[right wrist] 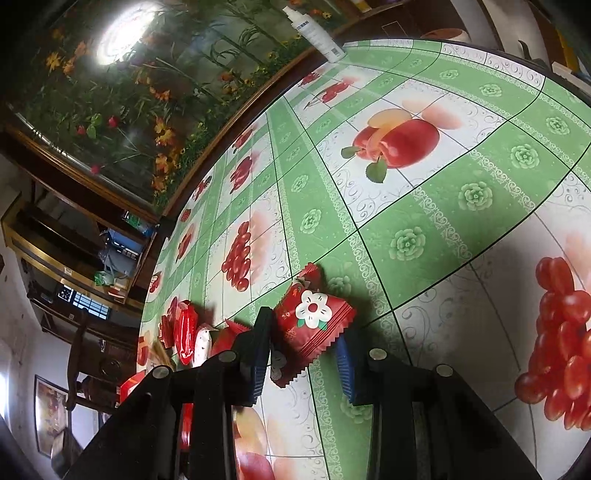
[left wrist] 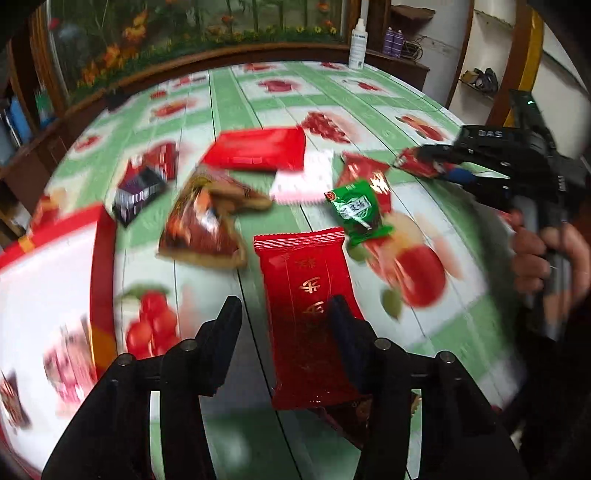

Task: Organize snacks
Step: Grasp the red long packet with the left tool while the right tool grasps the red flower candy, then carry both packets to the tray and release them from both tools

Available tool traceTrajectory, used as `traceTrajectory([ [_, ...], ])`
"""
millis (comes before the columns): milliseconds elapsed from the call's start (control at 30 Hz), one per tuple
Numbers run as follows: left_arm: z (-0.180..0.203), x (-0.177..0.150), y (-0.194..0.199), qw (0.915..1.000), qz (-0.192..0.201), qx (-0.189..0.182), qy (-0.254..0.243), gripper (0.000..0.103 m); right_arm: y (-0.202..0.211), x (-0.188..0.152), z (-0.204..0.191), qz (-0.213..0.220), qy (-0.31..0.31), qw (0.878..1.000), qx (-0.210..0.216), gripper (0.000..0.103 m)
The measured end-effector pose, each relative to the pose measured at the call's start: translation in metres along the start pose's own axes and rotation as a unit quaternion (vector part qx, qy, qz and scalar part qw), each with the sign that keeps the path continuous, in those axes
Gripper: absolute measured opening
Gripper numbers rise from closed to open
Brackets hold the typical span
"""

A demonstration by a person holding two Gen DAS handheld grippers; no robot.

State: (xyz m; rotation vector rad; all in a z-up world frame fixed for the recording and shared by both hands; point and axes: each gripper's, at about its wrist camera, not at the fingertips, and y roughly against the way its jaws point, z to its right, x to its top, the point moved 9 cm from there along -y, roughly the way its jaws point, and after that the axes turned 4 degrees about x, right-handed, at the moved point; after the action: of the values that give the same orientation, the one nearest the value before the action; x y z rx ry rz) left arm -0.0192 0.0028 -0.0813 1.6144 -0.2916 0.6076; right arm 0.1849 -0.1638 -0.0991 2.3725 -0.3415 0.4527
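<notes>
Snack packets lie scattered on a table with a green fruit-print cloth (left wrist: pixel 258 99). In the left wrist view my left gripper (left wrist: pixel 286 314) is open, low over a long red packet with gold characters (left wrist: pixel 306 295), which lies partly between the fingers. Beyond lie a brown packet (left wrist: pixel 203 229), a green packet (left wrist: pixel 356 210), a flat red packet (left wrist: pixel 258 147) and a dark purple one (left wrist: pixel 138 192). My right gripper (left wrist: pixel 424 158) shows at the right. In the right wrist view my right gripper (right wrist: pixel 303 343) is open around a red packet with a white flower (right wrist: pixel 314 317) resting on the cloth.
A red-rimmed white box (left wrist: pixel 48 288) with a few packets inside sits at the left. A white spray bottle (left wrist: pixel 357 44) stands at the table's far edge by a flowered glass panel (left wrist: pixel 184 29). More red packets (right wrist: pixel 184 332) lie at the left of the right wrist view.
</notes>
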Motion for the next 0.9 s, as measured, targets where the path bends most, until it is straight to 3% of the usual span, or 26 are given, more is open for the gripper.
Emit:
traceTrajectory([
  [100,-0.013,0.006,0.014,0.9994,0.022,0.022,0.015,0.052,0.0,-0.001,-0.001,0.0,0.005,1.0,-0.004,0.032],
  [200,-0.013,0.006,0.018,0.9994,0.013,0.025,0.021,0.086,0.0,-0.001,-0.001,0.0,0.008,1.0,-0.005,0.032],
  [300,0.005,0.006,0.013,0.9999,0.004,0.007,0.008,0.086,0.001,-0.001,-0.001,-0.001,0.009,1.0,-0.006,0.032],
  [400,0.014,0.009,0.003,0.9996,-0.003,0.026,-0.011,0.086,0.001,-0.002,-0.001,-0.002,0.009,1.0,-0.004,0.033],
  [533,0.016,0.002,-0.025,0.9985,-0.047,0.028,-0.001,0.086,0.0,-0.003,-0.002,-0.003,0.009,1.0,-0.004,0.033],
  [633,0.015,0.0,-0.03,0.999,-0.04,0.021,0.004,0.085,0.0,-0.003,-0.002,-0.004,0.012,1.0,-0.004,0.033],
  [667,0.016,0.0,-0.029,0.9993,-0.034,0.019,0.0,0.082,0.0,-0.003,-0.002,-0.004,0.013,1.0,-0.004,0.033],
  [733,0.017,0.002,-0.025,0.9997,-0.018,0.012,-0.007,0.051,0.0,-0.003,-0.003,-0.004,0.017,1.0,-0.006,0.033],
  [900,0.019,0.0,-0.024,0.9998,-0.012,0.005,-0.017,0.049,-0.001,-0.006,-0.008,-0.006,0.039,0.999,-0.016,0.033],
])
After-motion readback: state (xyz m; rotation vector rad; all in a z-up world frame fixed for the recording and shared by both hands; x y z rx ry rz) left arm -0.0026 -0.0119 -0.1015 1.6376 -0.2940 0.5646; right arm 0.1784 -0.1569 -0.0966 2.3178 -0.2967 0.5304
